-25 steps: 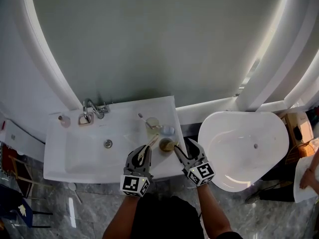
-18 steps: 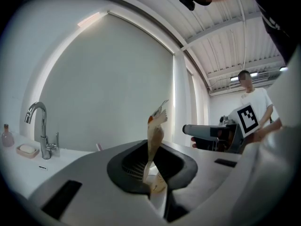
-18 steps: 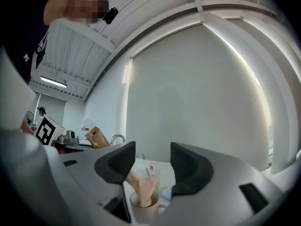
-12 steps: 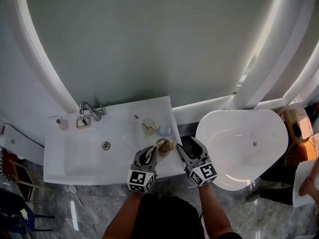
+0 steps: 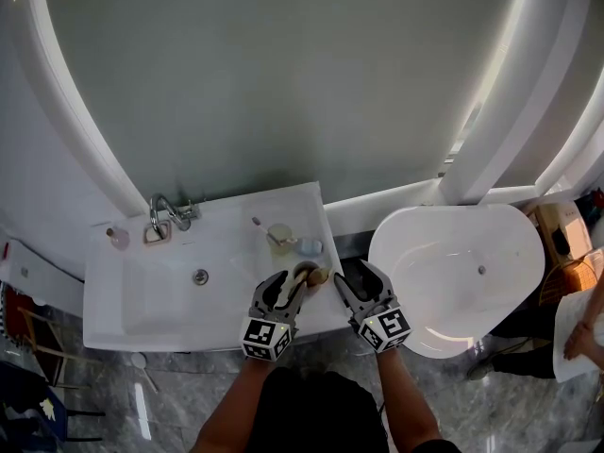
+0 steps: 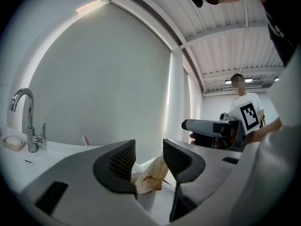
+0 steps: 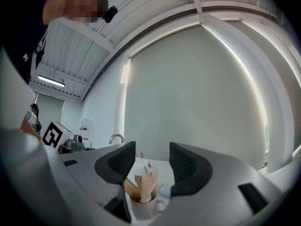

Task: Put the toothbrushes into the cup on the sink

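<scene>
A brown cup (image 5: pixel 308 274) stands on the sink counter (image 5: pixel 236 324) near its right end, with a paper-wrapped toothbrush (image 5: pixel 294 286) leaning into it. My left gripper (image 5: pixel 288 284) is just left of the cup. Its jaws are opening, and the wrapped toothbrush (image 6: pixel 150 175) lies low between them with the pads off it. My right gripper (image 5: pixel 349 279) hovers open just right of the cup, holding nothing. In the right gripper view the cup (image 7: pixel 143 205) holds the wrapped toothbrush (image 7: pixel 145 185) and a wooden handle.
A clear glass (image 5: pixel 281 236) with toothbrushes and a small pale-blue item (image 5: pixel 310 247) stand behind the cup. The faucet (image 5: pixel 166 209) and a soap dish (image 5: pixel 118 237) are at the back left. A large white tub (image 5: pixel 462 272) sits to the right, with a person (image 5: pixel 580 333) beyond it.
My left gripper has carried the wrapped toothbrush right to the cup, and its jaws have parted. The right gripper has barely moved.
</scene>
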The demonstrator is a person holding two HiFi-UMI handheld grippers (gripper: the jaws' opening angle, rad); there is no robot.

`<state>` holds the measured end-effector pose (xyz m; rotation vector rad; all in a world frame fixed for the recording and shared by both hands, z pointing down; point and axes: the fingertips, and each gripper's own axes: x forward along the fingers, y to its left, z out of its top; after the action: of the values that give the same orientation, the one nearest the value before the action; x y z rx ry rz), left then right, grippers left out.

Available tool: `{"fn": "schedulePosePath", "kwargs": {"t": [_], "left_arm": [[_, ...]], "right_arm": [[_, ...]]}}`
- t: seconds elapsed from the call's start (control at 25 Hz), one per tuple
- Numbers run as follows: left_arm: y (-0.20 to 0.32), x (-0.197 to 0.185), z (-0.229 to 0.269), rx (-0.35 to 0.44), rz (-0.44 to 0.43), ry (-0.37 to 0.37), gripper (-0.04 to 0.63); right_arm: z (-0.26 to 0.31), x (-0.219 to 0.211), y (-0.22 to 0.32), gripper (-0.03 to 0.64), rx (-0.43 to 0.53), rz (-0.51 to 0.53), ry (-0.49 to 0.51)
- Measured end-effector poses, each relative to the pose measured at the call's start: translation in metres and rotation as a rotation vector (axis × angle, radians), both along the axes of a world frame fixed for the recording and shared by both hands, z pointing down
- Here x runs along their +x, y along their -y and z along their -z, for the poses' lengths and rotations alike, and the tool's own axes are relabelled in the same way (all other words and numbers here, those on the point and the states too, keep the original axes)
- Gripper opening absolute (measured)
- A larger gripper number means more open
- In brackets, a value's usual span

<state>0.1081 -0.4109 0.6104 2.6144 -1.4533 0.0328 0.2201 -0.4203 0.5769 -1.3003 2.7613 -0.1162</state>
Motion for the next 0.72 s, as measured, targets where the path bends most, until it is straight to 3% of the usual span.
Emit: {"fn": "schedulePosePath", "kwargs": {"t": [0.28,0.36,0.72], "left_arm": [[-0.004,-0.02,0.032,0.078,0.074,-0.041,0.14],[-0.004,-0.026,0.038,0.084,0.094,-0.04,0.101],[-0.002,-0.046,0.076,0.083,0.149,-0.03,0.101]], "right_arm": [[0.007,-0.005,-0.002,0.233,-0.014,-0.001,-0.016],[0.01,-0.008,-0.002,0.233,-0.021,0.012,-0.034],[0.036,-0.01,0.001,0.235,-0.036,-0.003,-0.079]]}}
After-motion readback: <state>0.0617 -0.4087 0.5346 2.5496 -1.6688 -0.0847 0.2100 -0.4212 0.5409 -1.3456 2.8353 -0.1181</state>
